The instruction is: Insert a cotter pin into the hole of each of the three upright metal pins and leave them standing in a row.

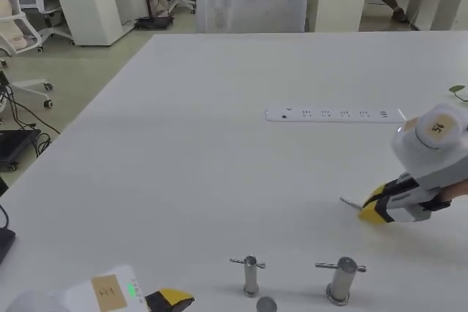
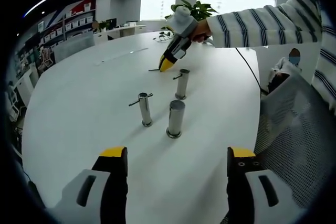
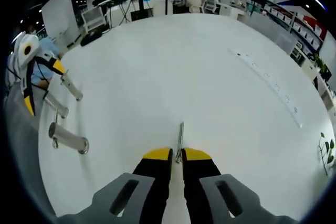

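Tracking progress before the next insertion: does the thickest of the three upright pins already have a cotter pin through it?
No, in the left gripper view the thick upright pin has a plain top with nothing crossing it.

The right gripper had a pale grey-white plastic body and black jaws capped in yellow. A round tan label with dark printed marks sat on its top. The left gripper matched it, with a tan sticker and a small green light beside it. The sleeve on the right arm was white with dark stripes.
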### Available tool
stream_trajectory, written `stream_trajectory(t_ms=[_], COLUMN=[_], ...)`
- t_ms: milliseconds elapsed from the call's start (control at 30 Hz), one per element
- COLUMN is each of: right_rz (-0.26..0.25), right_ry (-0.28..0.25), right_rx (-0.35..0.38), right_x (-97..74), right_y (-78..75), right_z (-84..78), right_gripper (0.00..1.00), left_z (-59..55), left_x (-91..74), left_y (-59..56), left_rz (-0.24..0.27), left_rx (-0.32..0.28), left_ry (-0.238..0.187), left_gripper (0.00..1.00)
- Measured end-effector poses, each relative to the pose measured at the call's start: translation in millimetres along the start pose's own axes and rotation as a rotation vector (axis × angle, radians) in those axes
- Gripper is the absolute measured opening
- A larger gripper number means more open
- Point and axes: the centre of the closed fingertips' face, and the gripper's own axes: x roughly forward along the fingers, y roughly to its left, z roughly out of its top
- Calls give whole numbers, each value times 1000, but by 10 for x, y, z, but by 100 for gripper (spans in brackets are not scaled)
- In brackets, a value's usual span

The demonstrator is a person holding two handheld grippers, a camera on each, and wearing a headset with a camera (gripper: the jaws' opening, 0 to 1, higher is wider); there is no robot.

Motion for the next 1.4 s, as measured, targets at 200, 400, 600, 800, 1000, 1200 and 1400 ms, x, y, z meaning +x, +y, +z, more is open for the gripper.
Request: stream_trajectory(t_ms=[200, 400, 600, 800, 1000, 1200, 1400], right_rz=[-11, -21, -32, -45, -50, -54, -66], right_ry=[21, 37, 24, 20, 10, -8, -19], right_rx=[-31, -48, -35, -15, -18, -15, -14], right_x=[-7, -14, -13, -9, -57, -107, -153], right_y=[6, -7, -40, -57, -27, -23, -40], right_z=[7, -3, 0, 5, 35, 80, 95], right_gripper=[5, 5, 3, 3, 2, 2, 2], left_z=[39, 26, 24, 28, 24, 20, 36], left_x=[-39, -49, -47, -57, -76, -84, -87], left_y=[52, 61, 55, 62, 74, 86, 84], left_rz=[19, 22, 20, 24, 29, 34, 34], left_rx=[8, 10, 9, 8, 5, 7, 9], left_ry=[-15, -7, -6, -8, -9, -6, -10], left_gripper=[73, 73, 72, 70, 70, 68, 68])
